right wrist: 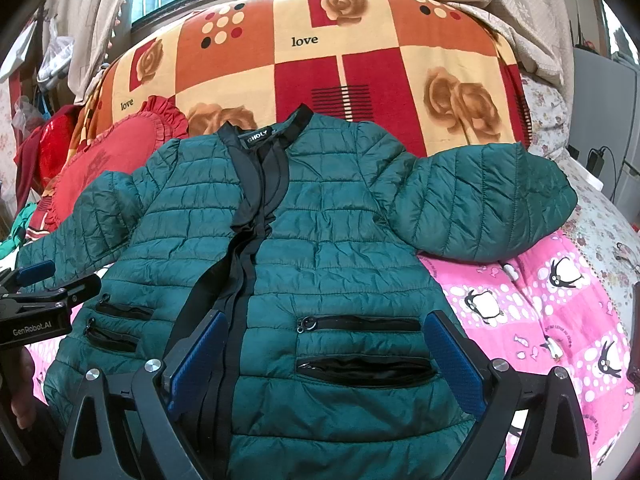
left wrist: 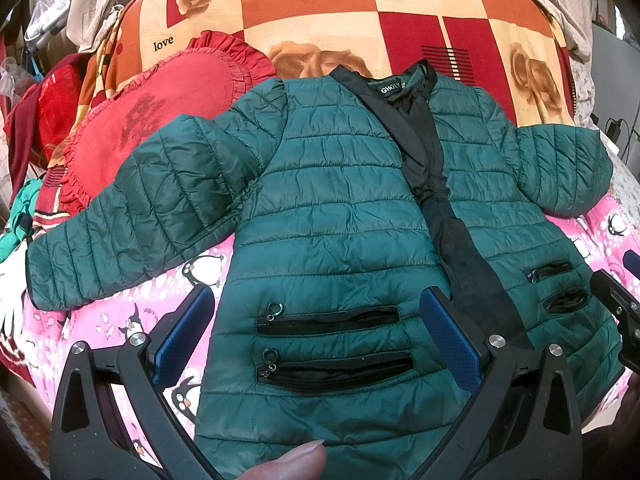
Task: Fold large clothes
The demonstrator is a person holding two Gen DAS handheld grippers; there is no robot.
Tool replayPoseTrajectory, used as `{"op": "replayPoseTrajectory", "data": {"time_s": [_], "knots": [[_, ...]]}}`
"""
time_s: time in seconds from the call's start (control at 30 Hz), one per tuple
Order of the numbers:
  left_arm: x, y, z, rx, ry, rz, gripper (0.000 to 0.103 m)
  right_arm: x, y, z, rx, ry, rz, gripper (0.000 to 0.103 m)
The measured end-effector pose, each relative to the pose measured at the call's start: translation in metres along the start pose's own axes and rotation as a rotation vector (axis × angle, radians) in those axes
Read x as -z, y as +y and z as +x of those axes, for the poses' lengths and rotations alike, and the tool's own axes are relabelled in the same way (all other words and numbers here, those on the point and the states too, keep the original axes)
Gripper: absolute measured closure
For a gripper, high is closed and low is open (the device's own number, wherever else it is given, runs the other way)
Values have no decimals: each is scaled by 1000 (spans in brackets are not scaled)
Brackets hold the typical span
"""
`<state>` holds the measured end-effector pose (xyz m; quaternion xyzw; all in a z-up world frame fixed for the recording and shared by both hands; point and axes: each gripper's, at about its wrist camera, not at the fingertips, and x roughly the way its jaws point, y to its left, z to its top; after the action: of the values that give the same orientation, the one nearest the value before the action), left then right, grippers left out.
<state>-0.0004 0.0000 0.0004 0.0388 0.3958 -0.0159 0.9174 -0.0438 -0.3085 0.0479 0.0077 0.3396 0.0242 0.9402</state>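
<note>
A dark green quilted jacket [left wrist: 336,208] with black front trim and zip pockets lies face up, spread flat on the bed, sleeves out to both sides; it also shows in the right wrist view [right wrist: 320,240]. My left gripper [left wrist: 316,320] is open and empty, hovering over the jacket's lower left panel, its blue pads either side of the two zip pockets. My right gripper [right wrist: 324,344] is open and empty over the lower right panel. Each gripper shows at the edge of the other's view: the right one [left wrist: 624,304] and the left one [right wrist: 36,292].
The jacket lies on a pink penguin-print sheet [right wrist: 560,320]. A red frilled heart cushion [left wrist: 160,120] lies under the left sleeve. An orange and red rose-print blanket [right wrist: 340,60] rises behind. Loose clothes [left wrist: 24,140] pile at the far left.
</note>
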Motion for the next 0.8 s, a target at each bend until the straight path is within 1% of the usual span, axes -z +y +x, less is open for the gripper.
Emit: {"op": "replayPoseTrajectory", "data": {"time_s": [0.8], "knots": [[0, 0, 0, -1, 2, 1, 0, -2, -1, -1, -3, 2, 6, 6]]}}
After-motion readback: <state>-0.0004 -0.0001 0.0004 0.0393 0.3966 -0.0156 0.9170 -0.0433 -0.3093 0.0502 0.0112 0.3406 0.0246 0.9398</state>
